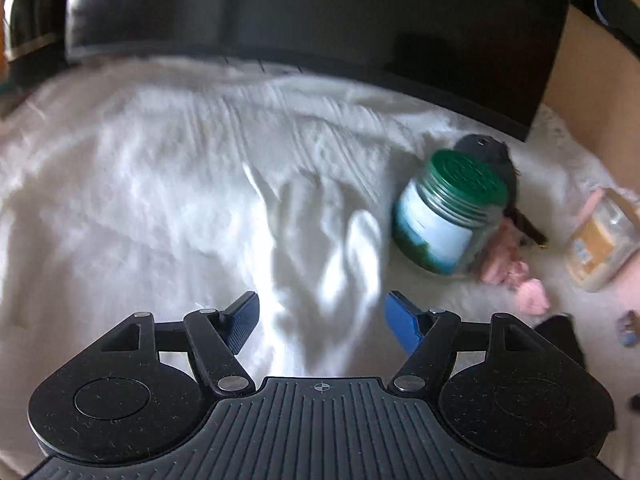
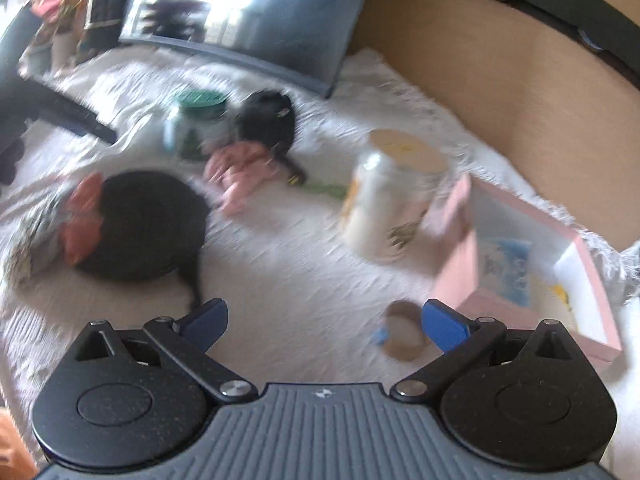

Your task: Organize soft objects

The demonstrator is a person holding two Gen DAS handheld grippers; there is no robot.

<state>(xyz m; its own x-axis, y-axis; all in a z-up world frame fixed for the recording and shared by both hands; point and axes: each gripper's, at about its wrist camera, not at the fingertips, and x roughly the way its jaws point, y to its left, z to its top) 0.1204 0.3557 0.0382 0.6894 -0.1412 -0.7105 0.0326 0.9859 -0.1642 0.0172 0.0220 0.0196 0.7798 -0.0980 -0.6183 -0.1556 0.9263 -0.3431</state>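
Observation:
Both views are blurred. My left gripper [image 1: 322,322] is open and empty over a white bedsheet [image 1: 160,200]. To its right stand a green-lidded jar [image 1: 448,216], a dark soft item [image 1: 490,152] behind it and pink cloth pieces [image 1: 516,276]. My right gripper [image 2: 324,324] is open and empty above the white cover [image 2: 300,280]. Ahead of it lie a black round soft item [image 2: 148,224] with an orange piece [image 2: 82,220], a pink cloth [image 2: 240,172], a second black soft item [image 2: 266,120], the green-lidded jar [image 2: 198,124] and a tan-lidded jar [image 2: 390,200].
An open pink box [image 2: 460,280] with a blue packet sits at the right, a small tape roll [image 2: 404,336] near my right fingertip. A dark screen [image 1: 320,12] stands behind the bed; a tan wall [image 2: 500,80] runs along the right. The tan-lidded jar [image 1: 600,240] shows at the far right.

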